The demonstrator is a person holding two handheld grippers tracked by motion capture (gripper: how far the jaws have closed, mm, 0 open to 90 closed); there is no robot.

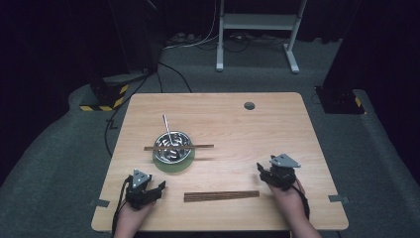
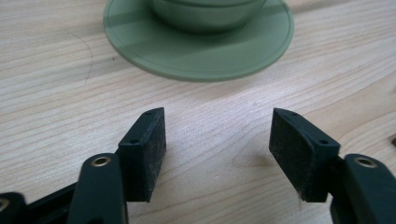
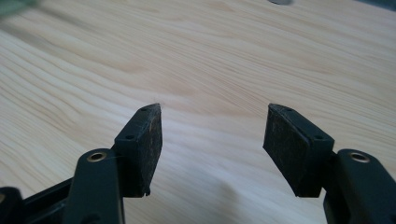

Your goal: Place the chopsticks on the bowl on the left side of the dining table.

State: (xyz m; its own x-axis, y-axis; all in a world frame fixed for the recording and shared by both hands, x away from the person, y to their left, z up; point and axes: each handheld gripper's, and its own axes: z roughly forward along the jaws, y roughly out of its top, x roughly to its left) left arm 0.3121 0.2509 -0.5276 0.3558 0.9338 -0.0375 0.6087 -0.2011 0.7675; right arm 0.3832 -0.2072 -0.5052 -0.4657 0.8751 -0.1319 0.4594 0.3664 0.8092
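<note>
A metal bowl [image 1: 172,147] sits on a green plate [image 1: 173,163] left of the table's [image 1: 277,124] middle, a thin metal utensil [image 1: 166,126] leaning out of it and one brown chopstick [image 1: 178,147] laid across its rim. Nearer the person, more chopsticks [image 1: 221,196] lie flat between the hands. The left gripper [image 2: 217,140] and right gripper [image 3: 212,135] both gape wide over bare wood, holding nothing
</note>
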